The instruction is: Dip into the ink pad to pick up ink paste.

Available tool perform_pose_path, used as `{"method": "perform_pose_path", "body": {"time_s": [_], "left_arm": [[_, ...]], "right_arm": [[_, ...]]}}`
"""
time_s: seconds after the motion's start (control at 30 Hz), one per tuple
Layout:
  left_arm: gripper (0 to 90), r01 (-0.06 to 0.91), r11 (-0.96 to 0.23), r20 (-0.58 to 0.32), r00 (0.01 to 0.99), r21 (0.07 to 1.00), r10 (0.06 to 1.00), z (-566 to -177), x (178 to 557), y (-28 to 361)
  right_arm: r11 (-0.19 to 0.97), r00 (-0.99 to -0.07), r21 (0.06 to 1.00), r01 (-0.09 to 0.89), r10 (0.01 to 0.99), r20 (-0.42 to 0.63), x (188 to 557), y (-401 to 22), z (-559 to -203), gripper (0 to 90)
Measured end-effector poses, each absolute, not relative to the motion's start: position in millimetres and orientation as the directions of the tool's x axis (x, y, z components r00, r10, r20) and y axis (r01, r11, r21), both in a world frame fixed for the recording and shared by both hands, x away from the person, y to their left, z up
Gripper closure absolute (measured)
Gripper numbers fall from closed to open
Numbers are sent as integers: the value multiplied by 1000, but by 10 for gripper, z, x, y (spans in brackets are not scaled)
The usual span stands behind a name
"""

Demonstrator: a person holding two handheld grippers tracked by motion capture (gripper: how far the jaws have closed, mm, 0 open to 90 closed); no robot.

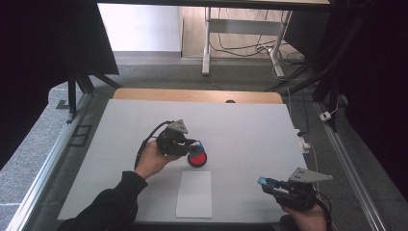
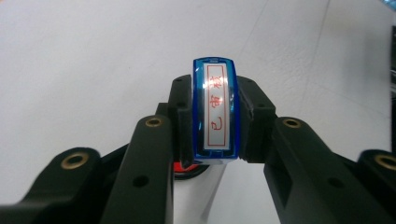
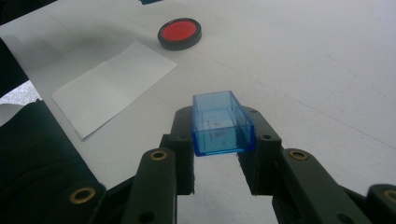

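Your left claw (image 1: 192, 145) is clamped on the blue stamp (image 2: 215, 109), and in the high view it hangs right over the red ink pad (image 1: 197, 158), just left of the tabletop's (image 1: 250, 130) middle. In the left gripper view the stamp's printing face looks straight back at the camera, red characters in a red frame, its long axis running twelve to six between the jaws, with a sliver of the red pad peeking out beneath it. So here's the worry: with the face turned toward the camera and not down, you'd likely touch an edge to the ink first and load it unevenly, so roll the wrist before you press. The pads grip only the narrow blue sides, and a hard push could let the stamp twist or slide in the grip. Your right claw (image 1: 269, 184) is closed on the clear blue cap (image 3: 221, 123), held off at about four o'clock from the pad, near the tabletop's front edge. In the right gripper view the cap's open mouth faces up, its long axis running away from the camera. The white paper (image 1: 194, 194) lies at six o'clock from the pad, just beside it; it looks loose, so it may well lift with the stamp.
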State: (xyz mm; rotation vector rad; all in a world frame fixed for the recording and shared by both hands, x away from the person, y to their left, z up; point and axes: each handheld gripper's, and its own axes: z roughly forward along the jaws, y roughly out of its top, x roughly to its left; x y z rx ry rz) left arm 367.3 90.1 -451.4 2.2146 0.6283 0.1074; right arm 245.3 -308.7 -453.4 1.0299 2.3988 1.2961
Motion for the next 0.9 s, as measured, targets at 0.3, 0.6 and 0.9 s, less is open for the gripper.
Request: {"method": "perform_pose_path", "body": {"time_s": [0.3, 0.6, 0.9], "left_arm": [[703, 433, -561, -132, 858, 706, 496, -4675, 3743, 842], [703, 454, -571, -143, 851, 684, 505, -4793, 3789, 810], [703, 479, -572, -153, 838, 666, 524, -4854, 3826, 766]], "right_arm": [[367, -727, 801, 473, 677, 119, 2450, -3085, -4532, 688], [366, -730, 802, 471, 673, 121, 2449, -3083, -4533, 688], [368, -731, 802, 470, 672, 120, 2449, -3082, -4533, 688]]}}
